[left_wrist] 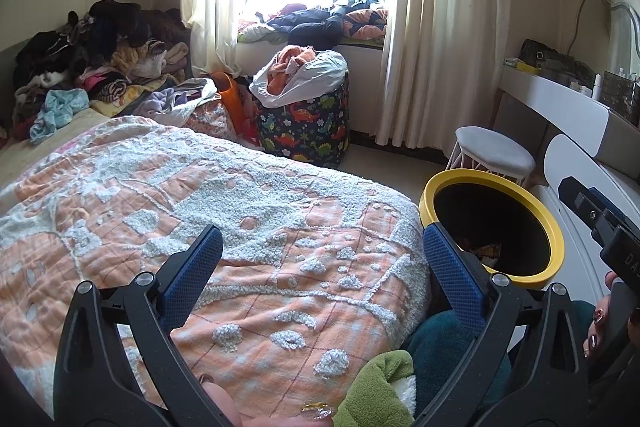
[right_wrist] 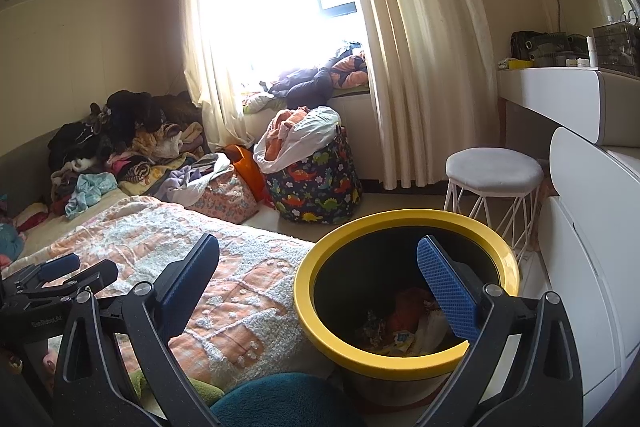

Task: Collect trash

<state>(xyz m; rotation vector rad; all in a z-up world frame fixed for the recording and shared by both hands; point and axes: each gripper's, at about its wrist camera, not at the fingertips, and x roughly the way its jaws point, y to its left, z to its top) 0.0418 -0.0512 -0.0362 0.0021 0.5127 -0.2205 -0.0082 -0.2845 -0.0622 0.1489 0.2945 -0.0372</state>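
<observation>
A black trash bin with a yellow rim [right_wrist: 312, 263] stands on the floor beside the bed; crumpled wrappers and paper [right_wrist: 404, 323] lie at its bottom. The bin also shows in the left wrist view [left_wrist: 552, 227]. My right gripper [right_wrist: 318, 259] is open and empty, over the bin's near rim. My left gripper [left_wrist: 322, 247] is open and empty above the orange-and-white bedspread [left_wrist: 240, 219]. The right gripper's body [left_wrist: 600, 223] shows at the right edge of the left wrist view, and the left gripper [right_wrist: 60, 271] at the left edge of the right wrist view.
A dinosaur-print laundry basket [right_wrist: 316, 183] full of cloth stands by the window. A white stool [right_wrist: 494, 171] and white dresser [right_wrist: 580, 247] are right of the bin. Clothes are piled [left_wrist: 100, 59] at the bed's far end. Green and teal plush items [left_wrist: 384, 379] lie near me.
</observation>
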